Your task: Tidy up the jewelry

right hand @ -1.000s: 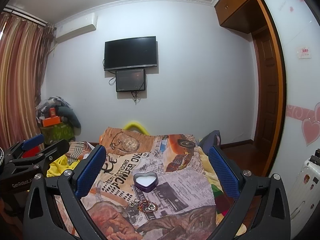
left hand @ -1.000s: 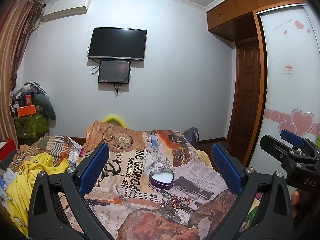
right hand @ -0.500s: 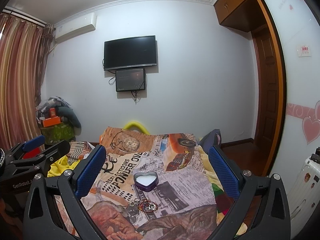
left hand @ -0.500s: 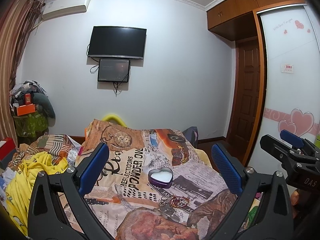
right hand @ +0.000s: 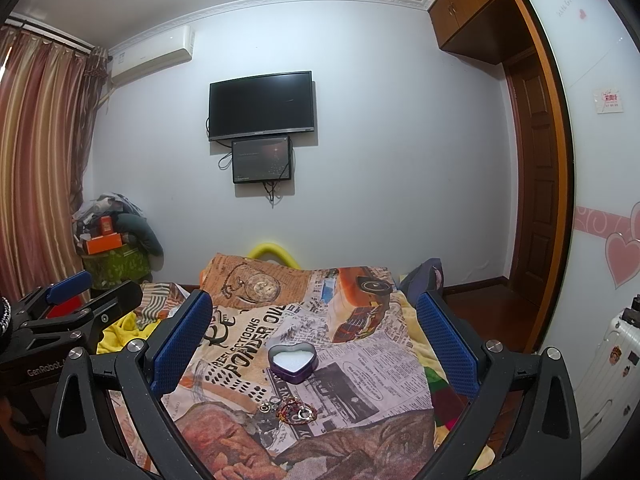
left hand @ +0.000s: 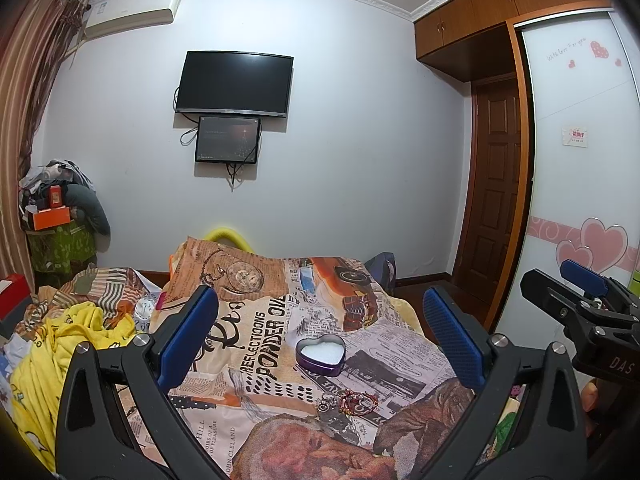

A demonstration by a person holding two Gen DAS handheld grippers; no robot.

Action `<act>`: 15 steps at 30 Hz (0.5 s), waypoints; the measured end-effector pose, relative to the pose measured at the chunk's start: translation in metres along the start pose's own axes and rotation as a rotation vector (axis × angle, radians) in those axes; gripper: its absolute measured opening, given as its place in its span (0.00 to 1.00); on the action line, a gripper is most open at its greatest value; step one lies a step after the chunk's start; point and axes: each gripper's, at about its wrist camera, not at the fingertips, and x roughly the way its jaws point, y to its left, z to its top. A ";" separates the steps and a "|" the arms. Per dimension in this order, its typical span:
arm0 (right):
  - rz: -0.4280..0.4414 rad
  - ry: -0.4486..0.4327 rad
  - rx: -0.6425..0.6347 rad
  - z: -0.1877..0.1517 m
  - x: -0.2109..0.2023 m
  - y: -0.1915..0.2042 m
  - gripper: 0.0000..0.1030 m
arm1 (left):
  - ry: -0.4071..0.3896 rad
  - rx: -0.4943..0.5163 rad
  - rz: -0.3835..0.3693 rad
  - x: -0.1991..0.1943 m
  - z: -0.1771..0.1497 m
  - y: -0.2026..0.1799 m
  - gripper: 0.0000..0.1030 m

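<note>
Two views are showing the same bed from slightly different sides.

In the left wrist view, the left gripper (left hand: 320,344) is hovering above the newspaper-print bedspread (left hand: 256,332) with its blue pads (left hand: 188,336) spread wide and nothing between them. A heart-shaped tin (left hand: 321,355), purple-walled and lidless with a white lining, is sitting on the spread between the pads as the camera sees it. Just nearer the camera, a small pile of jewelry (left hand: 352,400) is lying loose on the fabric: a red beaded bracelet with a few silvery rings or charms touching it. The right gripper (left hand: 580,316) is showing at the right edge, well apart from the pile.

In the right wrist view, the right gripper (right hand: 314,344) is also hanging with its fingers far apart and empty. The tin (right hand: 293,361) is resting mid-spread and the jewelry (right hand: 291,409) is lying just in front of it, not touching it. The left gripper (right hand: 68,312) is poking in at the left edge.

The pieces are looking light, limp and tangle-prone; the metal bits are probably slippery, and the soft bedding will likely give under a pinch. The bracelet's beaded loop seems the best place to grip, pinched across the strand, lifting slowly in case the rings are caught on it. The tin is looking stiff and light, liable to slide if nudged.
</note>
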 end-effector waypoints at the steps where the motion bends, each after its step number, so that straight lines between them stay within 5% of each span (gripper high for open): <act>1: 0.000 0.001 0.000 0.000 0.000 0.000 0.98 | 0.001 0.000 0.000 0.000 0.000 0.000 1.00; 15: -0.001 0.005 0.001 0.000 0.000 0.000 0.98 | 0.010 -0.001 -0.001 0.005 -0.002 0.000 1.00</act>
